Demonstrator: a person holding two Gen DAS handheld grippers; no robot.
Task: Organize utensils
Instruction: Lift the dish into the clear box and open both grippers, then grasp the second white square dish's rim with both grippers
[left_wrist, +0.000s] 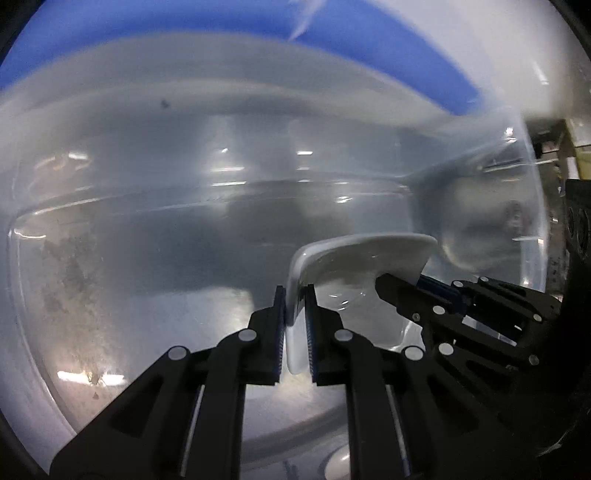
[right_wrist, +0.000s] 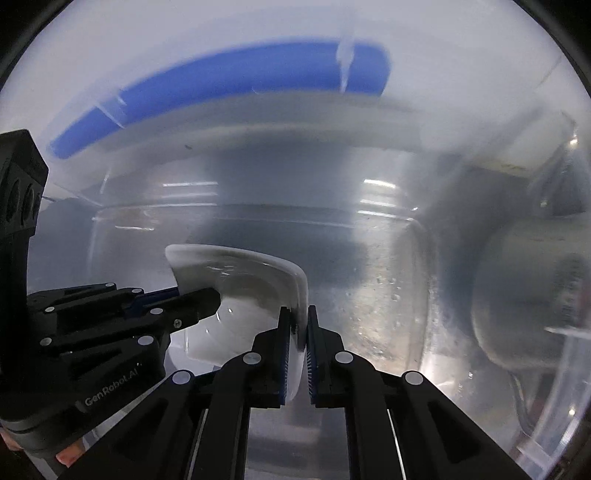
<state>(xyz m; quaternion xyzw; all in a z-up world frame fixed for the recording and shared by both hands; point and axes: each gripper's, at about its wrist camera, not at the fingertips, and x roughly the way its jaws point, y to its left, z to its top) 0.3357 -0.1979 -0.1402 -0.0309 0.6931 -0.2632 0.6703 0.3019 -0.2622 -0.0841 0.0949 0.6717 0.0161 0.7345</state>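
Note:
A small white rectangular tray (left_wrist: 354, 254) with a raised rim hangs inside a clear plastic storage bin (left_wrist: 155, 229). My left gripper (left_wrist: 295, 310) is shut on the tray's left rim. My right gripper (left_wrist: 402, 284) reaches in from the right and grips the opposite rim. In the right wrist view my right gripper (right_wrist: 301, 325) is shut on the tray's (right_wrist: 236, 273) right rim, and my left gripper (right_wrist: 199, 295) holds its left side. The tray's inside looks bare; no utensils show.
The bin's clear walls (right_wrist: 421, 280) surround both grippers closely. Its floor (left_wrist: 70, 280) is smudged with grime. A blue strip (right_wrist: 229, 70) runs behind the bin's far wall. Dark clutter (left_wrist: 554, 147) shows outside at the right.

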